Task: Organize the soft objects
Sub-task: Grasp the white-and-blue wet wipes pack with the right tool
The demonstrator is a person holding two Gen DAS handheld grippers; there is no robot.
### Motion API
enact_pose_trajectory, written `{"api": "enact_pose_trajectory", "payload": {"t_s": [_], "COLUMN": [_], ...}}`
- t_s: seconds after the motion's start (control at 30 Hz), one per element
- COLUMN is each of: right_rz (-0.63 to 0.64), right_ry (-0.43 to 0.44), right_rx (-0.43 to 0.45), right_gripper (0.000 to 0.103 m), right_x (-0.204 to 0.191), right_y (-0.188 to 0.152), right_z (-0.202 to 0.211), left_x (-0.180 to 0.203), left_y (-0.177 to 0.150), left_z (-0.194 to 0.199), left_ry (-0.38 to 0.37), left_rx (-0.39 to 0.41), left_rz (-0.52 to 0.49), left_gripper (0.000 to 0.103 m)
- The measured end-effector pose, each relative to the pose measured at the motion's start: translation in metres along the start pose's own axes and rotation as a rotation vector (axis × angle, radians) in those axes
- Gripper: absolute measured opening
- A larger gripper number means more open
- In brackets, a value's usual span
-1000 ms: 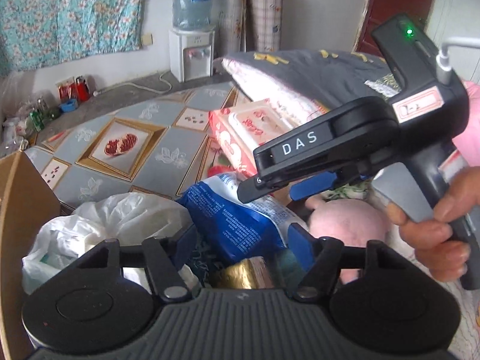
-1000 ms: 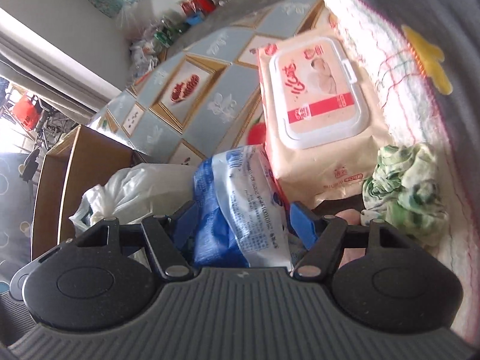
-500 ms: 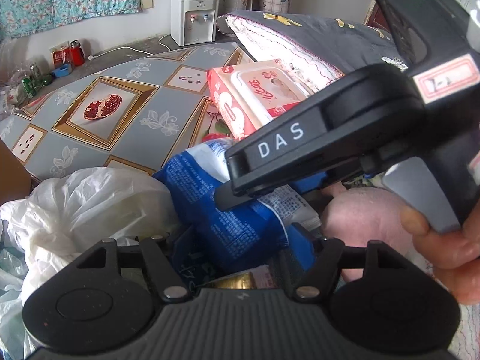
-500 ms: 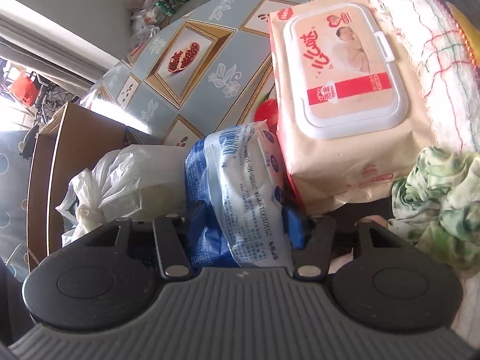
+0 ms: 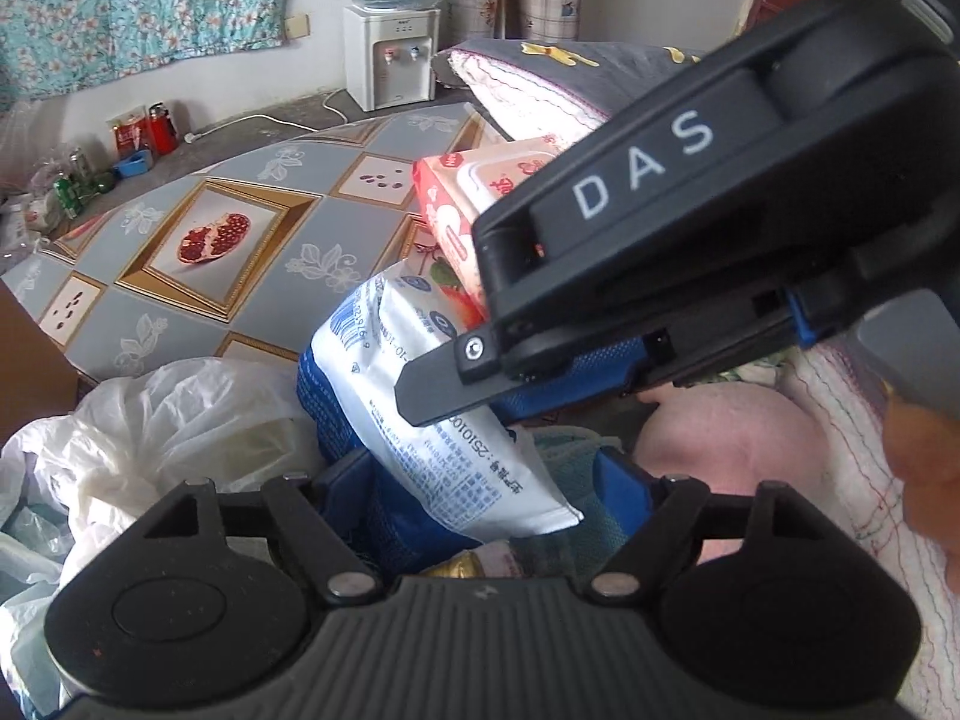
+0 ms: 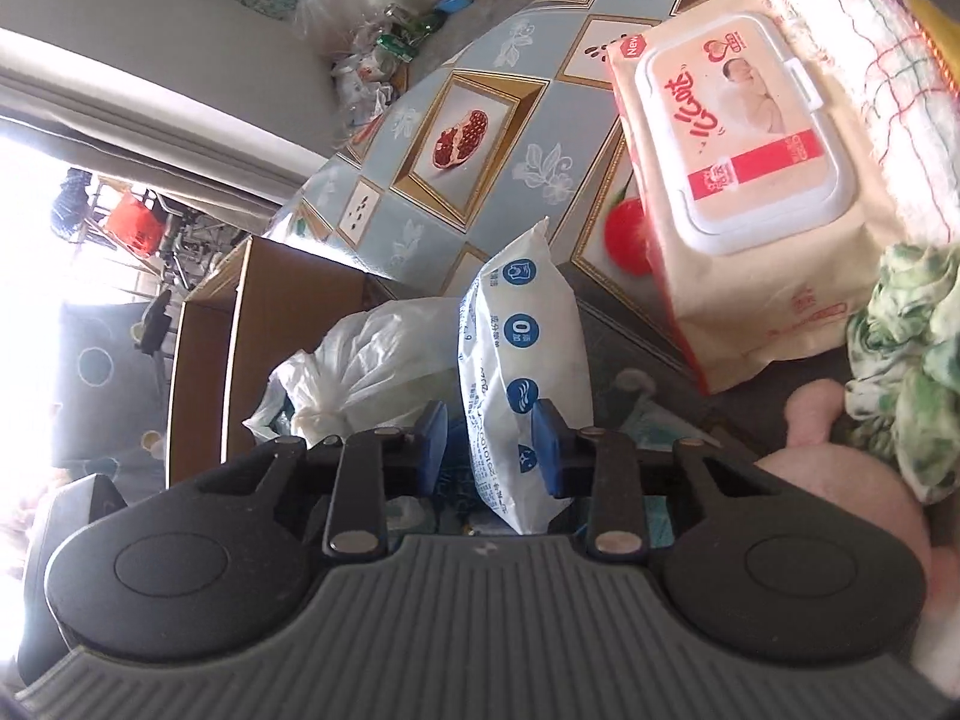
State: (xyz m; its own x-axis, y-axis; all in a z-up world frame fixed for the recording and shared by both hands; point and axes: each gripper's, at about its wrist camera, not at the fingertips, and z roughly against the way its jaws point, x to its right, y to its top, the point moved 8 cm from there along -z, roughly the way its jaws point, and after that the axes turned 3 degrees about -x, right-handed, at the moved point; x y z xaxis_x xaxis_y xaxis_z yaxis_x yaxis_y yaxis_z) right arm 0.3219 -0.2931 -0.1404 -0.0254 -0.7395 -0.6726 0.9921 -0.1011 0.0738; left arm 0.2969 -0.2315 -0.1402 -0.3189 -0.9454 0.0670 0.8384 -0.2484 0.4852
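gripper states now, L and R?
Left gripper: open, pads either side of the blue-and-white pack, not clamped.
Right gripper: closed on that pack.

Your right gripper carried "DAS" in white capitals on its black side. The blue-and-white soft pack it clamped showed a round blue badge reading "0", with a printed code beginning "251010" along the same pack in the left wrist view; its remaining print was too small to read. The pink wipes pack bore "New" on a red corner tag and large red Chinese characters on its lid.
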Motion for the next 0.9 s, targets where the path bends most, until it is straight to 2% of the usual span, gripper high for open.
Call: {"api": "enact_pose_trajectory", "payload": {"t_s": [0.1, 0.2, 0.27, 0.37, 0.47, 0.57, 0.73, 0.87, 0.9], "right_rz": [-0.023, -0.039, -0.038, -0.019, -0.049, -0.083, -0.115, -0.104, -0.101], "right_ry": [0.043, 0.076, 0.087, 0.032, -0.02, -0.013, 0.035, 0.044, 0.035], "right_rx": [0.008, 0.009, 0.041, 0.1, 0.096, 0.051, 0.003, 0.0, 0.009], "right_gripper": [0.03, 0.03, 0.031, 0.033, 0.037, 0.043, 0.046, 0.045, 0.04], "right_x": [-0.001, -0.001, -0.002, 0.001, 0.011, 0.017, 0.016, 0.013, 0.013], "right_y": [0.002, 0.003, 0.006, 0.015, 0.023, 0.027, 0.03, 0.03, 0.03], "right_z": [0.002, 0.003, 0.009, 0.015, 0.007, -0.012, -0.036, -0.039, -0.038], "left_x": [-0.004, -0.01, -0.014, -0.019, -0.02, -0.022, -0.026, -0.027, -0.027], "left_y": [0.001, 0.002, 0.002, 0.002, 0.003, 0.003, 0.003, 0.005, 0.005], "left_z": [-0.001, 0.0, 0.001, 0.003, 0.004, 0.004, 0.002, 0.001, 0.001], "left_ry": [0.038, 0.03, 0.031, 0.008, -0.001, -0.008, -0.019, -0.022, -0.024], "left_rx": [-0.005, -0.003, -0.001, 0.0, -0.001, 0.0, 0.008, 0.004, 0.005], "left_rz": [0.016, 0.048, 0.065, 0.09, 0.104, 0.112, 0.128, 0.129, 0.132], "left_gripper": [0.068, 0.064, 0.058, 0.058, 0.058, 0.058, 0.057, 0.056, 0.056]}}
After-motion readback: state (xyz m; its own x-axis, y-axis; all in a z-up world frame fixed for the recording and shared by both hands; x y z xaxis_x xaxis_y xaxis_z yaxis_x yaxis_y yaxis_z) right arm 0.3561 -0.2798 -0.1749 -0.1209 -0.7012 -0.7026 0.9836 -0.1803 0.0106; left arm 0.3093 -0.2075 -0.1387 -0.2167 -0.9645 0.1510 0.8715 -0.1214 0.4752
